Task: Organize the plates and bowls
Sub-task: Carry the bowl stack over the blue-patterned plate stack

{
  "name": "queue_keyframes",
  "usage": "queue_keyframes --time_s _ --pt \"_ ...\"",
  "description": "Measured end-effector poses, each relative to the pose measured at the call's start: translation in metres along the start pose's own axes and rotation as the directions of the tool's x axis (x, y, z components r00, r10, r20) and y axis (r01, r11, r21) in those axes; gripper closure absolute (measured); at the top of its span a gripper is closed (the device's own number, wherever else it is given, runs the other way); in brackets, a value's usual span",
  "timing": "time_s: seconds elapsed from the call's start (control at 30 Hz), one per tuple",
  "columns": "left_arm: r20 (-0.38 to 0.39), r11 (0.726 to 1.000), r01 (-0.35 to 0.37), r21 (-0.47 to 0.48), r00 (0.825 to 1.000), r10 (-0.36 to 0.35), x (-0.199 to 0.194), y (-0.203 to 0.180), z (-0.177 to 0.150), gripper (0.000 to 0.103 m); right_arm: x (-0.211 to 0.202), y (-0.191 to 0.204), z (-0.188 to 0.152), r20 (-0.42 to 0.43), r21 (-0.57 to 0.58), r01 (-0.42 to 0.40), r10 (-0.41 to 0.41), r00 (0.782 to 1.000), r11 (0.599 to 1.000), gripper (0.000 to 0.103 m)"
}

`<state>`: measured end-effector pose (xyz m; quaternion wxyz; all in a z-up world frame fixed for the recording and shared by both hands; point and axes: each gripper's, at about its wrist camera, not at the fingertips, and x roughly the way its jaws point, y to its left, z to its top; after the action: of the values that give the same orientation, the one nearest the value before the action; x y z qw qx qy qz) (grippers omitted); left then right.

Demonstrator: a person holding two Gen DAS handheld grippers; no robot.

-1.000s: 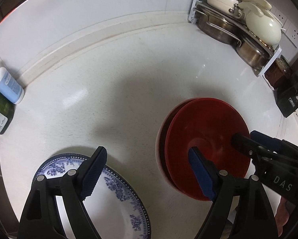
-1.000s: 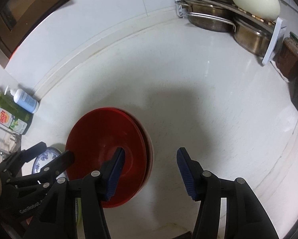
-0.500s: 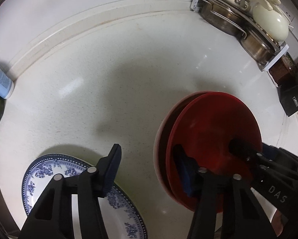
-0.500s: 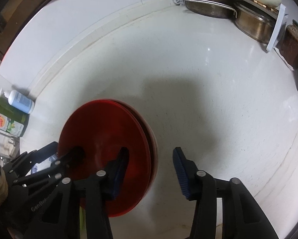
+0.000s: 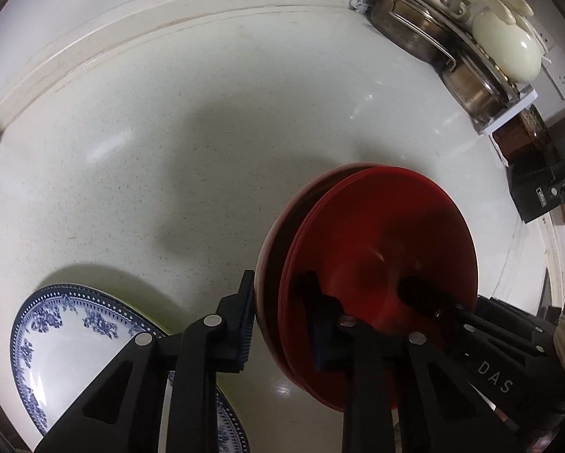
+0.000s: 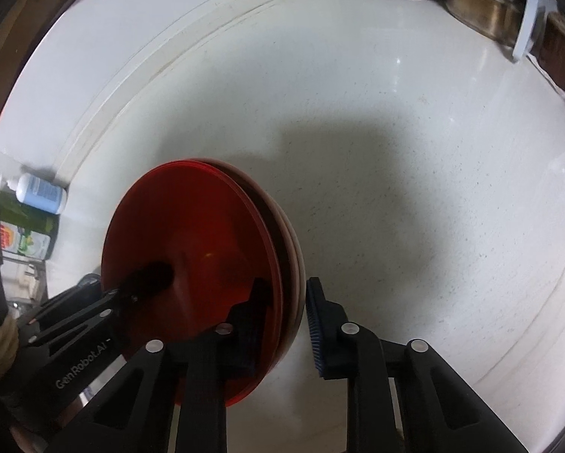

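A stack of red bowls is held tilted above the white counter, between both grippers. My left gripper straddles the stack's left rim, one finger outside and one inside the top bowl, and is closed on it. My right gripper straddles the opposite rim of the red bowls the same way. A blue-patterned white plate lies on the counter at lower left of the left wrist view, partly hidden by my left gripper.
A rack of steel pots and cream lids stands at the back right corner. Soap bottles stand at the left by the backsplash. A dark box sits at the right edge.
Both grippers have narrowed from open onto the opposite rims of the red bowl stack. The stack has tilted and risen off the counter.
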<state>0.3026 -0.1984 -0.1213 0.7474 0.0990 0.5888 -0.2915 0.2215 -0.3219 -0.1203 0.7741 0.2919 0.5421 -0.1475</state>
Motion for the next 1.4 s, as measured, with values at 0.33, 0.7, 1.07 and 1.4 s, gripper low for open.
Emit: queue_keyframes --time_s 0.33,0.7,1.07,1.4 --pt "-0.011 1.000 -0.003 -0.025 1.000 0.003 -0.001 0.000 -0.003 0.078 0.001 0.002 0.000 -0.013 0.024 0.009 -0.008 1.000 1.000 0.081" --pt "0.038 0.998 -0.002 -0.059 0.999 0.004 -0.024 0.005 -0.006 0.078 -0.015 0.006 0.002 0.011 -0.002 -0.011 0.011 1.000 1.000 0.081" --pt "0.131 0.994 0.001 -0.109 0.991 0.013 -0.069 0.022 -0.018 0.078 -0.045 0.029 -0.002 0.075 -0.079 -0.044 0.050 0.996 0.996 0.081" --pt "0.201 0.983 -0.014 -0.181 0.978 0.051 -0.104 0.045 -0.038 0.078 -0.063 0.065 -0.011 0.108 -0.177 -0.078 0.098 0.989 0.981 0.081"
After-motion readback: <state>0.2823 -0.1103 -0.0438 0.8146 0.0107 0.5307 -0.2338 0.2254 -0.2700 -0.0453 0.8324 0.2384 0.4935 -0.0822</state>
